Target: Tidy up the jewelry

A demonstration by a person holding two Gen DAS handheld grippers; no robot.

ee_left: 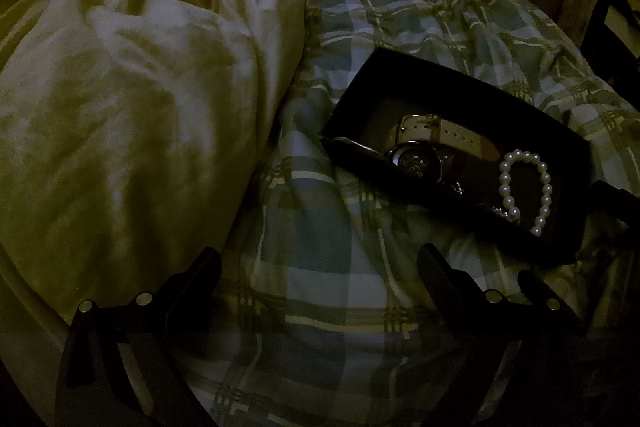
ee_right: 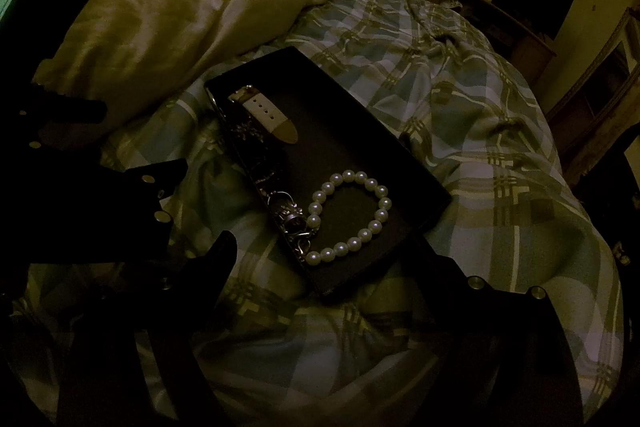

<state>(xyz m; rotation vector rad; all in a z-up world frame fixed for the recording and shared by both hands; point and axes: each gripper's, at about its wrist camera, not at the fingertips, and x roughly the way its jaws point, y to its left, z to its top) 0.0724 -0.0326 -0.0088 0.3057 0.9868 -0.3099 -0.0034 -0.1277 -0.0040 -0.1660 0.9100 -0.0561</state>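
Ahead of the wide, empty fingers of the right gripper [ee_right: 336,259] and left gripper [ee_left: 320,267], the black box [ee_right: 400,163] holds the pearl bracelet [ee_right: 352,215] touching a chain [ee_right: 296,227]; lifting the pearls may snag it.

Both the left tool [ee_left: 320,267] and right tool [ee_right: 340,255] tilt downward, jaws seemingly spread wide, empty.
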